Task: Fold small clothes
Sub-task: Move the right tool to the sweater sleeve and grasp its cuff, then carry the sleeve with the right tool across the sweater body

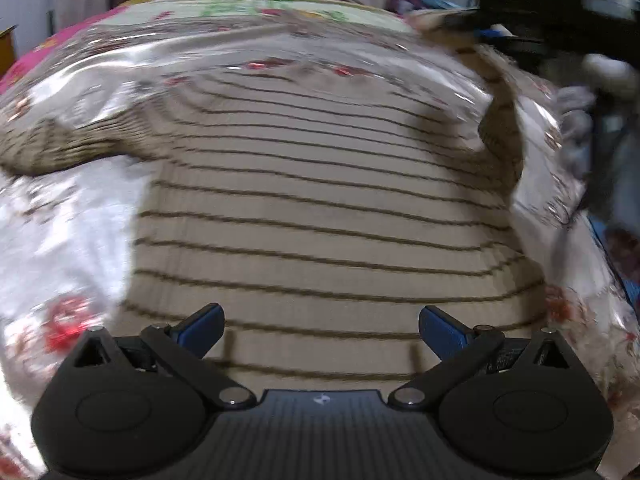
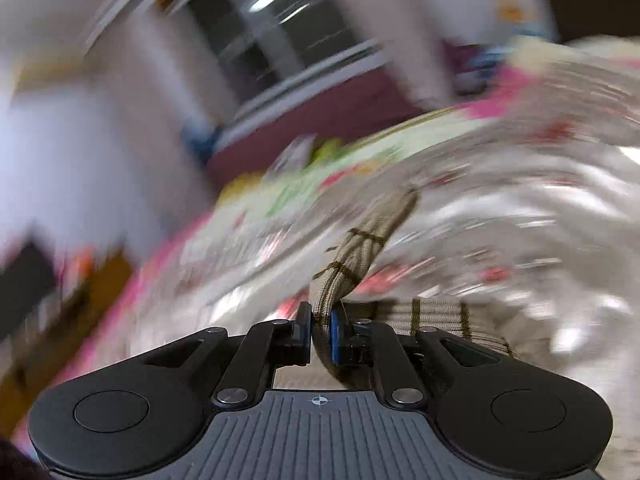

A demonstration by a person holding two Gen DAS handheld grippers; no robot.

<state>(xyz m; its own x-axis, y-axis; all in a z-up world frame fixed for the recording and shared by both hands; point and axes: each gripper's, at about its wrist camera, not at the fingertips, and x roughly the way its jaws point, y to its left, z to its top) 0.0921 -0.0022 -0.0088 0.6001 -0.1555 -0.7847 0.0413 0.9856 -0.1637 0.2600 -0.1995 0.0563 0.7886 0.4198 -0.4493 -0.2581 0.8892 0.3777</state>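
While my right gripper [image 2: 320, 330] pinches the sleeve [image 2: 360, 256] of the striped sweater [image 1: 320, 208] spread on the bed [image 1: 60, 248], my left gripper [image 1: 322, 332] hovers wide and empty; a thin pinch could slip, dropping the fold crooked.

- Motion smears the right wrist view; the window [image 2: 276, 28] and far bedding are streaks.
- The right gripper [image 1: 532, 12] is a dark blur at the left wrist view's far right.

A home bedroom: a bed [image 1: 60, 240] under a glossy floral cover fills the view, a bright pink-and-green patterned blanket [image 1: 248, 8] at twelve o'clock, a dark window [image 2: 272, 36] above in the right wrist view.
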